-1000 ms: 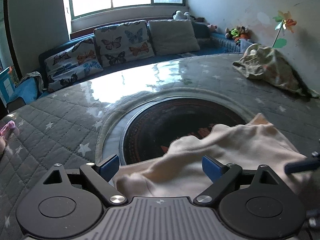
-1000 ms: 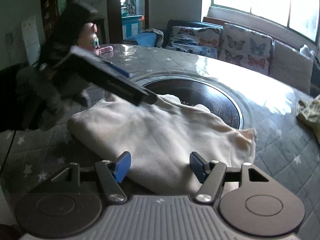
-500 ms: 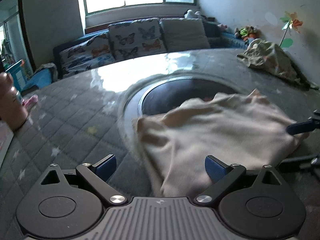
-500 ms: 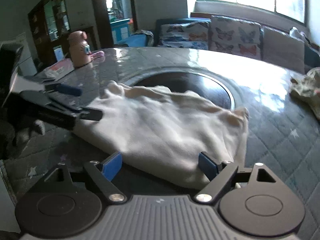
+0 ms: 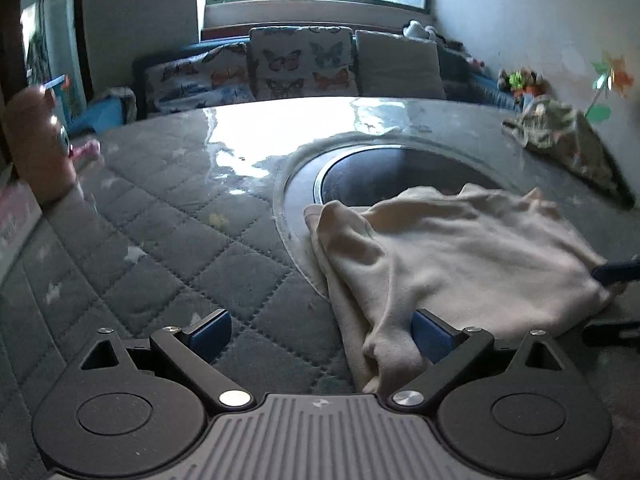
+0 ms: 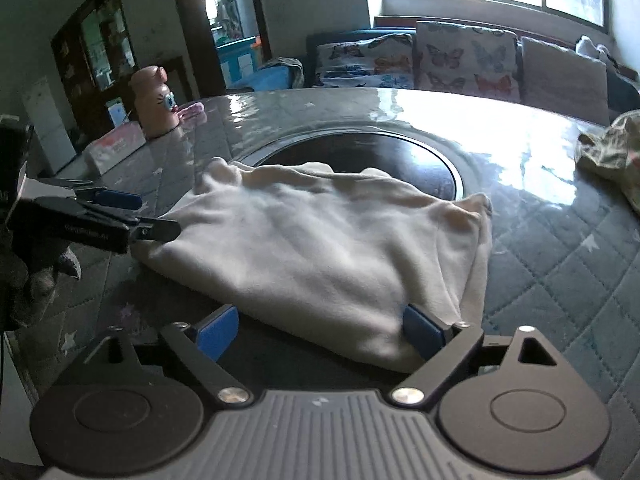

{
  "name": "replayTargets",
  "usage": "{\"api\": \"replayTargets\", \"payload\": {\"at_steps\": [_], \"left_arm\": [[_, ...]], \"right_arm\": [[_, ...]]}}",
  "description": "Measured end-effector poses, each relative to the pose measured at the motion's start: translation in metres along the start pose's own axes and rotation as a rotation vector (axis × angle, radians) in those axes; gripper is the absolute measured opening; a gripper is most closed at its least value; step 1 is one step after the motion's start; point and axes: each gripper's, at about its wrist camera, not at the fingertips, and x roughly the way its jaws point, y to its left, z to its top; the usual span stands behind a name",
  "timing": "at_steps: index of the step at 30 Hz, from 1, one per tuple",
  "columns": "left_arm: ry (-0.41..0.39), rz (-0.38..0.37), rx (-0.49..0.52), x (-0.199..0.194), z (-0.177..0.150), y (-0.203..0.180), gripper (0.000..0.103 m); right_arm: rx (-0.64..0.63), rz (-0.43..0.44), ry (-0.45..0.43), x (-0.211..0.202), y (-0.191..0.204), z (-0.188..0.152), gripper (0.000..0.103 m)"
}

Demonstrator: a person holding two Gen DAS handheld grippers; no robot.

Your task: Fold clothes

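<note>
A cream garment (image 5: 452, 256) lies folded in a rough rectangle on the quilted grey table, partly over the dark round inset; it also shows in the right wrist view (image 6: 320, 248). My left gripper (image 5: 320, 332) is open at the garment's near left corner, its right finger against the cloth edge. My right gripper (image 6: 320, 328) is open at the garment's near edge, with cloth between the fingers. The left gripper shows in the right wrist view (image 6: 132, 216) at the garment's left edge. The right gripper's fingertips (image 5: 616, 272) show at the far right.
A crumpled patterned garment (image 5: 560, 136) lies at the table's far right. A pink bottle (image 6: 154, 100) and a pink box (image 6: 116, 148) stand at the table's left edge. The dark round inset (image 6: 360, 156) sits mid-table. A sofa with butterfly cushions (image 5: 300, 64) is behind.
My left gripper has drawn back and to the left, off the garment. My right gripper has drawn back a little. The garment now lies flat, released.
</note>
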Motion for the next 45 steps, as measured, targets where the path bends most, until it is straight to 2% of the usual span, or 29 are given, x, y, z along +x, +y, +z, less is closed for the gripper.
{"api": "replayTargets", "payload": {"at_steps": [2, 8, 14, 21, 26, 33, 35, 38, 42, 45], "left_arm": [[-0.017, -0.014, -0.024, -0.005, 0.003, 0.004, 0.103], [-0.008, 0.010, -0.022, 0.004, 0.007, 0.007, 0.103], [-0.005, 0.003, -0.054, 0.013, 0.016, 0.009, 0.103], [0.026, 0.084, -0.038, 0.039, 0.030, 0.016, 0.103], [0.037, 0.094, -0.047, 0.047, 0.032, 0.025, 0.103], [0.004, 0.088, -0.024, 0.044, 0.040, 0.019, 0.103], [0.019, 0.111, -0.037, 0.051, 0.040, 0.025, 0.103], [0.037, 0.089, -0.092, 0.055, 0.042, 0.035, 0.103], [0.002, 0.067, -0.092, 0.050, 0.048, 0.030, 0.103], [-0.002, 0.089, -0.067, 0.055, 0.052, 0.029, 0.103]], "right_arm": [[0.000, 0.008, -0.005, -0.001, 0.001, 0.004, 0.094], [-0.031, -0.026, -0.046, 0.002, 0.008, 0.016, 0.103], [-0.058, -0.081, -0.050, 0.015, 0.012, 0.024, 0.103], [-0.036, -0.087, -0.026, 0.026, 0.004, 0.023, 0.103], [-0.031, -0.090, -0.013, 0.028, 0.000, 0.022, 0.103], [-0.034, -0.081, -0.009, 0.031, -0.003, 0.026, 0.103], [-0.031, -0.082, 0.002, 0.034, -0.005, 0.024, 0.103], [-0.029, -0.082, 0.004, 0.035, -0.007, 0.023, 0.103], [-0.034, -0.080, 0.003, 0.034, -0.008, 0.027, 0.103], [-0.039, -0.076, -0.002, 0.037, -0.008, 0.032, 0.103]]}}
